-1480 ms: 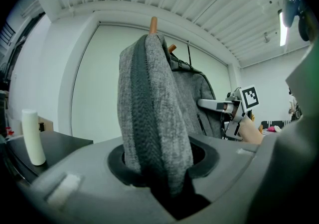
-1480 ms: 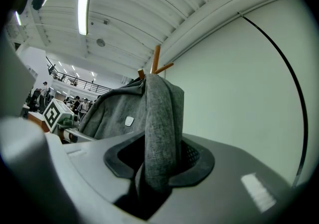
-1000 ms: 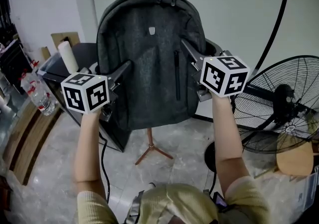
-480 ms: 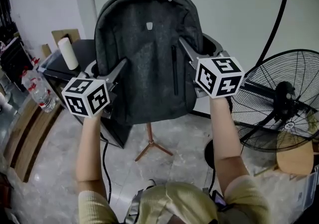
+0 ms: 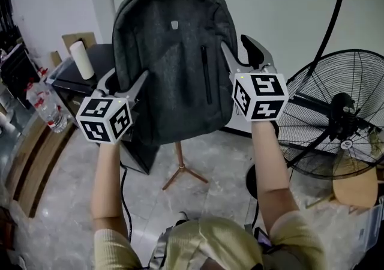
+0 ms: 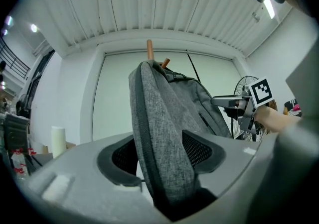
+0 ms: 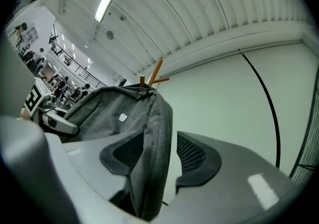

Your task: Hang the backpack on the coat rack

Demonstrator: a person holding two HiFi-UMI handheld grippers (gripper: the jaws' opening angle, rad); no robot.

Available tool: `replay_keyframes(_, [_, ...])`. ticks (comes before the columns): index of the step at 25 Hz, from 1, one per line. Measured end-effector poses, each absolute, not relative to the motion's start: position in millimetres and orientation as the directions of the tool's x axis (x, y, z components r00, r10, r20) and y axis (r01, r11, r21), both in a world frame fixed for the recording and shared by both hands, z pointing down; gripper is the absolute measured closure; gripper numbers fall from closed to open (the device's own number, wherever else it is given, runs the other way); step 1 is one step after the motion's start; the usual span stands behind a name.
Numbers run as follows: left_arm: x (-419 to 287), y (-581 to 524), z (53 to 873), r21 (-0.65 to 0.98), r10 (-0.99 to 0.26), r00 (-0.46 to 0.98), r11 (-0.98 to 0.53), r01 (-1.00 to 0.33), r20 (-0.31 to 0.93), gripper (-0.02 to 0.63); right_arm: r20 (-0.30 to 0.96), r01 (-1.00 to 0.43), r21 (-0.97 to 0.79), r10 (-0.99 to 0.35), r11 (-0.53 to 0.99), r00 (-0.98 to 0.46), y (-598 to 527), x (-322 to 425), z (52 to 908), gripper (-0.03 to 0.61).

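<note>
**Backpack up at the rack, both tongs wide**

Left tongs [image 5: 126,77] have just been opening, jaws spread astride the backpack's [image 5: 174,53] left edge. The backpack hangs upright mid-frame, long axis vertical, handle up, front facing the head camera. The coat rack's [image 6: 149,49] pegs show clearly only in the gripper views; the head view crops them. Right tongs [image 5: 235,44] have just been opening too, loose around the right edge.

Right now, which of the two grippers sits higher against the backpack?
The right gripper, about halfway up the backpack's side; the left gripper is lower down the opposite side. Both pairs of jaws have just been opening, each with a backpack edge between them.
</note>
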State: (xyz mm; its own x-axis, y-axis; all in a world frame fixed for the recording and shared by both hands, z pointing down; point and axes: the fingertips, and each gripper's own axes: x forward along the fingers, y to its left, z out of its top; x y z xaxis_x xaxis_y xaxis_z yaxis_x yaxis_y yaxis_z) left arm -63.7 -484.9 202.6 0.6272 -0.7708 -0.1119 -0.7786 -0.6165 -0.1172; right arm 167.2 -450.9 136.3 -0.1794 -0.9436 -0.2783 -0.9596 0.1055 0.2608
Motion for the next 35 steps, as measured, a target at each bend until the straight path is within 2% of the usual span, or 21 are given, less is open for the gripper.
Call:
replay_keyframes(11, [-74.9,-464.2,200.9,-0.142,-0.819,0.555,-0.538,-0.831,-0.146,0.342,-0.287,-0.966,0.236,-0.942,0.107,-0.174,-421.7,171.4,147.2,0.383])
replay_keyframes(20, [-93.8,-428.3,187.2,-0.174,-0.834,0.501,-0.471,-0.865,-0.230,0.362,-0.287,-0.969,0.212,-0.939,0.128,-0.187,-407.5,161.8,164.8,0.413])
replay_keyframes(28, [-86.5,-398.5,191.2,-0.148,-0.807,0.536,-0.515,-0.844,-0.248,0.367,-0.285,-0.969,0.196,-0.936,0.154,-0.206,-390.6,151.8,180.6,0.431])
replay_keyframes(35, [-77.6,-379.9,197.0,-0.143,-0.780,0.567,-0.550,-0.823,-0.264,0.399,-0.279,-0.970,0.181,-0.937,0.165,-0.211,-380.7,147.7,195.3,0.445])
